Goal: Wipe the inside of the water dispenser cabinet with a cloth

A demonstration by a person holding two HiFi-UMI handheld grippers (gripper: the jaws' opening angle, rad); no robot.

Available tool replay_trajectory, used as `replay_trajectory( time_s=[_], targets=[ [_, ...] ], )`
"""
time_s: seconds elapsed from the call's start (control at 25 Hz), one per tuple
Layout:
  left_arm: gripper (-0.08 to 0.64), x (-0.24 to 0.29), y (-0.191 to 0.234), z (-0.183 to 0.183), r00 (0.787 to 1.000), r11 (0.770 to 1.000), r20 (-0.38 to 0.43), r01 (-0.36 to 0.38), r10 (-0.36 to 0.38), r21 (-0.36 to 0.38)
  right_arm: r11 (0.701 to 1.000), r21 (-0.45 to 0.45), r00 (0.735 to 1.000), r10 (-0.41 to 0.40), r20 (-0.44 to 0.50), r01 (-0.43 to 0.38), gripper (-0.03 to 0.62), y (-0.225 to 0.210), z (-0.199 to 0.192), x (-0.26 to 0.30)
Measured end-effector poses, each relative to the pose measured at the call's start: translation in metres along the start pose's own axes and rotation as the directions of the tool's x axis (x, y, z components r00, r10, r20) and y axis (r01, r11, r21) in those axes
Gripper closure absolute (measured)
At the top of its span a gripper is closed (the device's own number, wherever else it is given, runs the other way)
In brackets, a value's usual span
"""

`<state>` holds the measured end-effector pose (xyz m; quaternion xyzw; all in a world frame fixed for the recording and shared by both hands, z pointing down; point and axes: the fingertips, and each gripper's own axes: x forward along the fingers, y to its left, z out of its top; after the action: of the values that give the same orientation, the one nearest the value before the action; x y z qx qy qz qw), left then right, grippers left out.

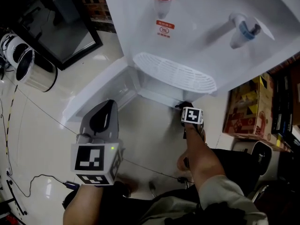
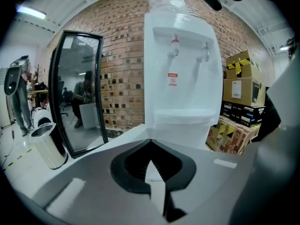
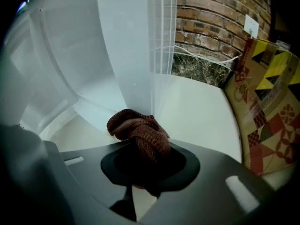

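**Two tools, one cloth, cabinet door open**

At the left, the left tool (image 2: 150, 153) is closed on nothing and hangs in front of the water dispenser (image 1: 201, 27), well clear of it. The white door (image 1: 98, 90) is swung open to the left, so the cabinet (image 1: 157, 89) beneath the drip tray is exposed. Further right, the right tool (image 3: 143, 159) clamps a bunched brown cloth (image 3: 138, 131) and points steeply down at the cabinet's mouth, just above the floor (image 1: 154, 125). A cardboard box (image 1: 248, 109) stands at the far right.

Judging by this, the step in hand is carrying the cloth in, and wiping has not begun. The next move calls for pushing the cloth inside, pressing it against a wall and sweeping across.
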<state>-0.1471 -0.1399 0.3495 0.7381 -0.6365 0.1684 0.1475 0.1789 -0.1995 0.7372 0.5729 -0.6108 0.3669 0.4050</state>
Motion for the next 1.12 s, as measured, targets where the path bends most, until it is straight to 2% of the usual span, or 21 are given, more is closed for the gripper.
replay_trajectory(
  time_s=[0.12, 0.24, 0.36, 0.48, 0.6, 0.68, 0.76, 0.84, 0.92, 1.04, 1.12],
  targets=[
    [0.560, -0.014, 0.024, 0.009, 0.997, 0.998, 0.038, -0.063, 0.063, -0.007, 0.999, -0.038, 1.000, -0.014, 0.020, 0.015, 0.485, -0.004, 0.009, -0.002],
    [0.560, -0.033, 0.059, 0.020, 0.986, 0.989, 0.078, -0.150, 0.151, -0.019, 1.000, -0.027, 1.000, 0.008, 0.012, -0.007, 0.485, -0.009, 0.011, -0.013],
    [0.560, -0.050, 0.090, 0.011, 0.975, 0.977, 0.061, -0.213, 0.213, -0.003, 1.000, -0.021, 1.000, 0.016, 0.025, -0.015, 0.485, -0.027, 0.019, -0.034],
    [0.560, -0.061, 0.110, -0.004, 0.973, 0.973, 0.032, -0.227, 0.229, -0.041, 0.997, -0.080, 0.993, 0.011, 0.113, -0.002, 0.485, -0.045, 0.046, -0.068],
    [0.558, -0.069, 0.119, -0.005, 0.974, 0.973, 0.047, -0.215, 0.220, -0.085, 0.988, -0.154, 0.973, 0.031, 0.230, 0.005, 0.485, -0.052, 0.082, -0.110],
    [0.489, -0.071, 0.125, -0.006, 0.973, 0.974, 0.047, -0.223, 0.225, -0.047, 0.976, -0.216, 0.960, 0.058, 0.276, 0.003, 0.486, -0.050, 0.101, -0.137],
    [0.459, -0.068, 0.133, -0.014, 0.972, 0.972, 0.020, -0.234, 0.234, -0.007, 0.956, -0.292, 0.952, 0.106, 0.287, -0.018, 0.486, -0.048, 0.116, -0.162],
    [0.438, -0.063, 0.138, -0.027, 0.975, 0.975, -0.020, -0.221, 0.220, -0.021, 0.923, -0.381, 0.955, 0.163, 0.249, -0.058, 0.485, -0.049, 0.123, -0.187],
    [0.418, -0.058, 0.142, -0.039, 0.978, 0.977, -0.052, -0.206, 0.203, -0.046, 0.868, -0.487, 0.966, 0.197, 0.167, -0.093, 0.485, -0.049, 0.125, -0.211],
    [0.367, -0.048, 0.151, -0.050, 0.976, 0.977, -0.089, -0.204, 0.198, -0.060, 0.783, -0.610, 0.979, 0.195, 0.053, -0.123, 0.485, -0.051, 0.129, -0.247],
    [0.326, -0.039, 0.154, -0.057, 0.975, 0.978, -0.114, -0.198, 0.189, -0.069, 0.757, -0.636, 0.979, 0.201, 0.013, -0.147, 0.485, -0.048, 0.130, -0.268]
  ],
)
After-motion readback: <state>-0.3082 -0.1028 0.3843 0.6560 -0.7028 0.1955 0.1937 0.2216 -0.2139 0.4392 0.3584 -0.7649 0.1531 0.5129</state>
